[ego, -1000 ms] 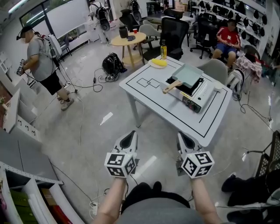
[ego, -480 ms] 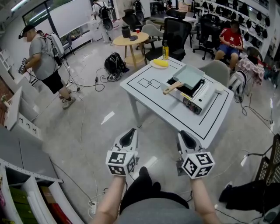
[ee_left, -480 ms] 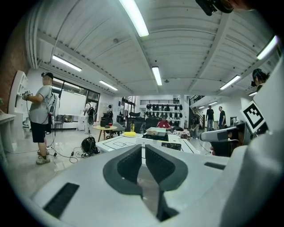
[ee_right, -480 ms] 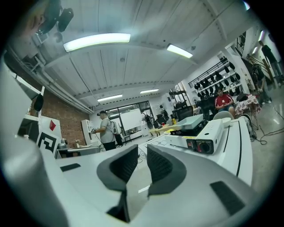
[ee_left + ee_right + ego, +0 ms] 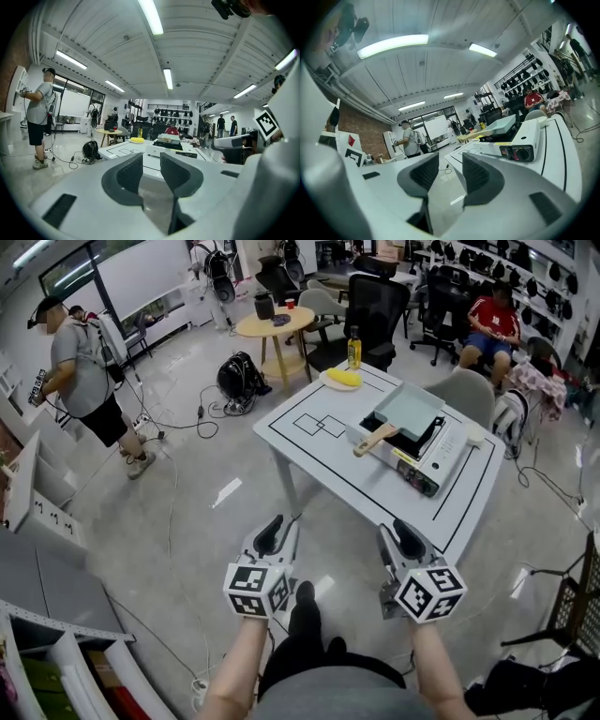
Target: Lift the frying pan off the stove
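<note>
Lying ahead on stove: frying pan, handle toward person; right gripper nearer than left gripper; both empty, jaws opening.

The frying pan is pale green, the stove white, the table black-lined white.

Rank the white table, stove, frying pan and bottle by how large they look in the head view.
1. white table
2. stove, partly covered by the pan, so only narrowly ahead of it
3. frying pan
4. bottle, farthest away and clearly smallest
</note>
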